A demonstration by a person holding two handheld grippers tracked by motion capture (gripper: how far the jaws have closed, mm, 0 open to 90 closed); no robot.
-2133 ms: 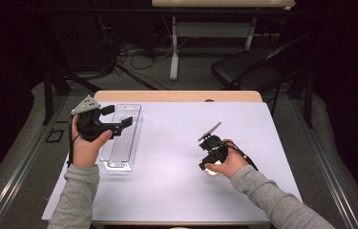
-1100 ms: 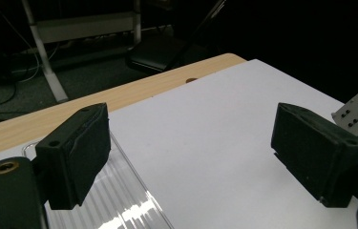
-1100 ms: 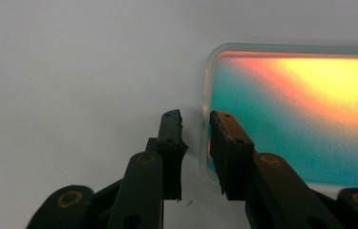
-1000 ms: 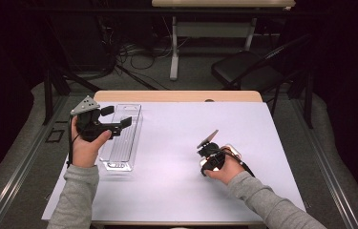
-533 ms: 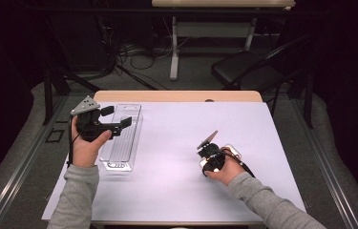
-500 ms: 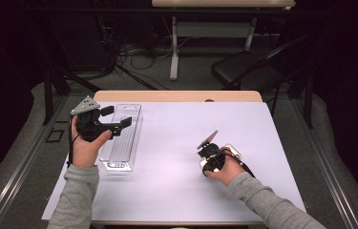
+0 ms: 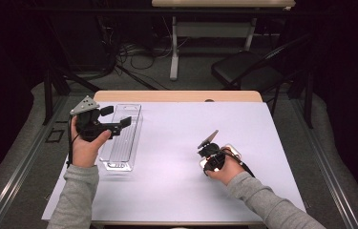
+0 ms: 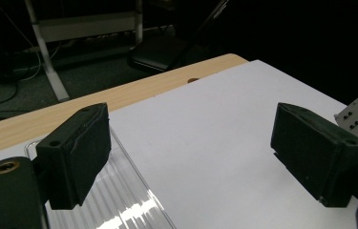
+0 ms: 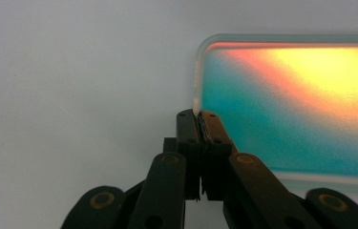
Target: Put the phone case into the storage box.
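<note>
White counter [image 7: 167, 143] carries an iridescent card [image 9: 291, 105]; the right gripper [image 9: 198, 117], fingers clenched, touches its near-left edge. Left gripper [image 8: 186, 152], released, hovers beside a clear tray [image 7: 124, 138].

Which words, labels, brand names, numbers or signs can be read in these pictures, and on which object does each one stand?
None can be read.
Clear plastic tray: ribbed and see-through, no print visible.
Iridescent card at the right gripper: colours alone, orange to teal, no lettering.
Left gripper: bare black jaws and a grey plate with holes, no marking.
White table cover: blank.
</note>
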